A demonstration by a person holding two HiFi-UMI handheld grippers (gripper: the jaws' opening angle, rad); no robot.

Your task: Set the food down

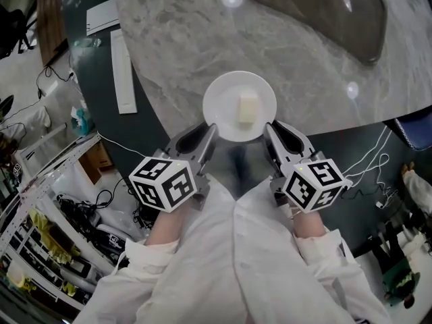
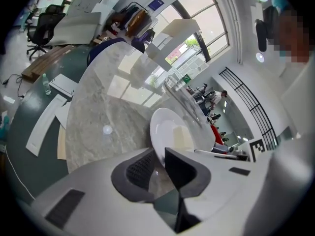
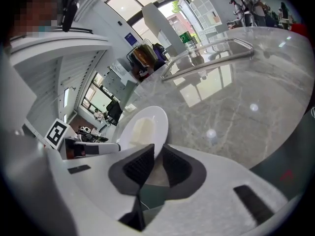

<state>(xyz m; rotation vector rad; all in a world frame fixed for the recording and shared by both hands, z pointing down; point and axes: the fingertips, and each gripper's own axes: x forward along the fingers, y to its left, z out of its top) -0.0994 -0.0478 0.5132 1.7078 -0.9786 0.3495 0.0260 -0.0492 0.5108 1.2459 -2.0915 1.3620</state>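
Observation:
A white plate [image 1: 219, 106] carrying a pale yellow block of food [image 1: 248, 110] sits at the near edge of the round marble table [image 1: 189, 39]. My left gripper [image 1: 210, 132] is shut on the plate's near-left rim; in the left gripper view the rim of the plate [image 2: 165, 124] runs between the pads of the left gripper [image 2: 160, 159], and the food [image 2: 183, 139] lies just beyond. My right gripper [image 1: 270, 129] holds the near-right rim. In the right gripper view the plate [image 3: 158, 118] with its food [image 3: 141, 131] sits edge-on between the right gripper's [image 3: 157, 157] pads.
A dark oval tray [image 1: 324, 12] lies on the far right of the table. White paper strips [image 1: 123, 73] rest on the dark green surface to the left. Cables and cluttered shelving [image 1: 61, 221] fill the floor at the lower left, with more cables at the right.

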